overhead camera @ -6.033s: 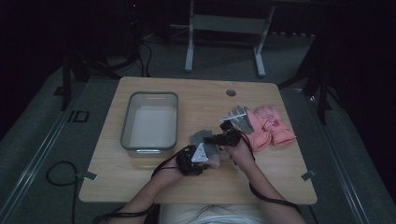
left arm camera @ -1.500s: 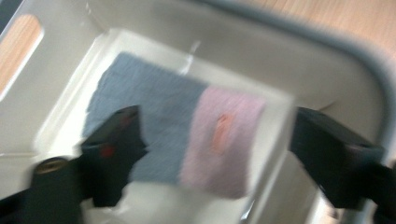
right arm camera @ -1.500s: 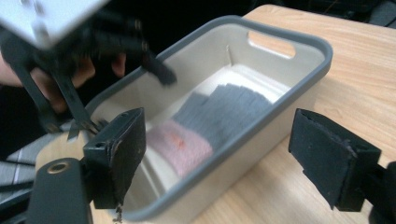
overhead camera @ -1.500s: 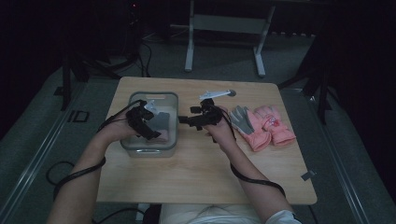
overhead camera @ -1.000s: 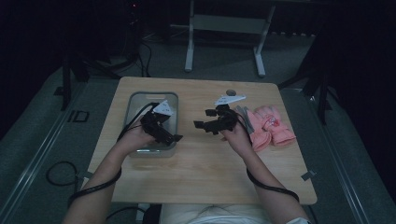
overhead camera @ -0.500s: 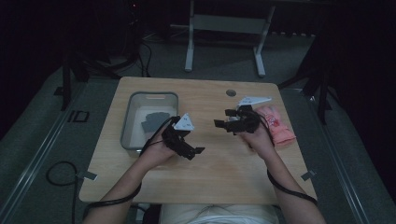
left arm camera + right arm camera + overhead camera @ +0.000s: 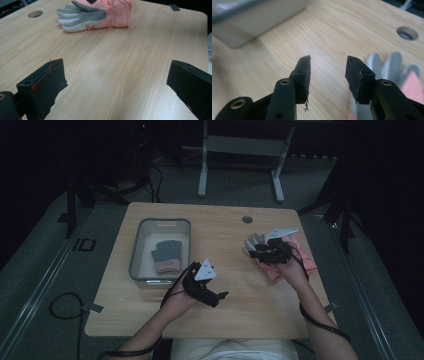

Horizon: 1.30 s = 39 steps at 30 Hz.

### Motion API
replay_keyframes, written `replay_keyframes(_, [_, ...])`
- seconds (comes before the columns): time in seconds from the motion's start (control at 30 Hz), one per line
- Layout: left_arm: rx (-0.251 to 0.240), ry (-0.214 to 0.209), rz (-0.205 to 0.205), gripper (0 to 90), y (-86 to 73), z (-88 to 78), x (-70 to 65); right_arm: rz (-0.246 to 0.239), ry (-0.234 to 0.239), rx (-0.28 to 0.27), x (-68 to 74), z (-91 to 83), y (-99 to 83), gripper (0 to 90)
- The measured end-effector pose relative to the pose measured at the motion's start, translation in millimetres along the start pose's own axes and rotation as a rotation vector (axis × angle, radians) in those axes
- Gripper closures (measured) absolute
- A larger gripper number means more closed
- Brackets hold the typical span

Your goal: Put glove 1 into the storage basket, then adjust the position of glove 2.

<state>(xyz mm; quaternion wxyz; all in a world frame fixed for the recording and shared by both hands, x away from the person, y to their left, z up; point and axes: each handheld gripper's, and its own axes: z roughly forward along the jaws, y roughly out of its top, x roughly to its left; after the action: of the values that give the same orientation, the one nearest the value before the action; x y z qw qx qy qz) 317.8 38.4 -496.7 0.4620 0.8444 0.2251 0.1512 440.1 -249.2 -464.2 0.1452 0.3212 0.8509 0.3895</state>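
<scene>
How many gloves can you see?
2: one grey and pink glove lies in the grey tray, another grey and pink padded glove lies on the table's right side. More may be hidden.

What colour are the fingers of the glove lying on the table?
Grey, on a pink glove; the left gripper view shows it best.

Your right gripper (image 7: 252, 251) covers much of the pink glove (image 7: 305, 257) at the right of the high view, so you can't tell whether it touches it. In the right gripper view the glove (image 7: 397, 67) is blurred and cut off at the lower right, and the grey bin (image 7: 259, 17) runs off the upper left, smeared.
</scene>
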Motion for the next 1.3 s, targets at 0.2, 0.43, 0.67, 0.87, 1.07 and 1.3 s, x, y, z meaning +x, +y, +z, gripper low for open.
replay_keyframes(0.2, [-0.049, -0.001, -0.044, 1.6, -16.3, 1.7, -8.7, 0.032, -0.053, 0.048, -19.6, 1.0, -8.4, 67.3])
replay_keyframes(0.43, [-0.054, 0.039, -0.055, 1.7, -43.6, 6.6, -23.4, 0.028, -0.071, 0.105, -41.2, 17.3, -14.3, 68.0])
replay_keyframes(0.67, [-0.052, 0.072, -0.044, 1.7, -51.8, 7.2, -34.2, -0.096, -0.096, 0.255, -52.3, 45.2, -22.2, 62.1])
replay_keyframes(0.87, [-0.07, 0.075, -0.068, 1.7, -50.2, 2.9, -31.1, -0.04, -0.062, 0.286, -57.1, 57.6, -29.4, 69.9])
replay_keyframes(1.07, [-0.068, 0.072, -0.07, 1.6, -55.4, 4.4, -31.4, 0.064, -0.088, 0.225, -54.1, 54.6, -36.9, 85.0])
replay_keyframes(1.3, [-0.082, 0.082, -0.056, 1.6, -56.5, 2.3, -29.1, 0.204, -0.082, 0.039, -30.0, 16.2, -19.9, 87.7])
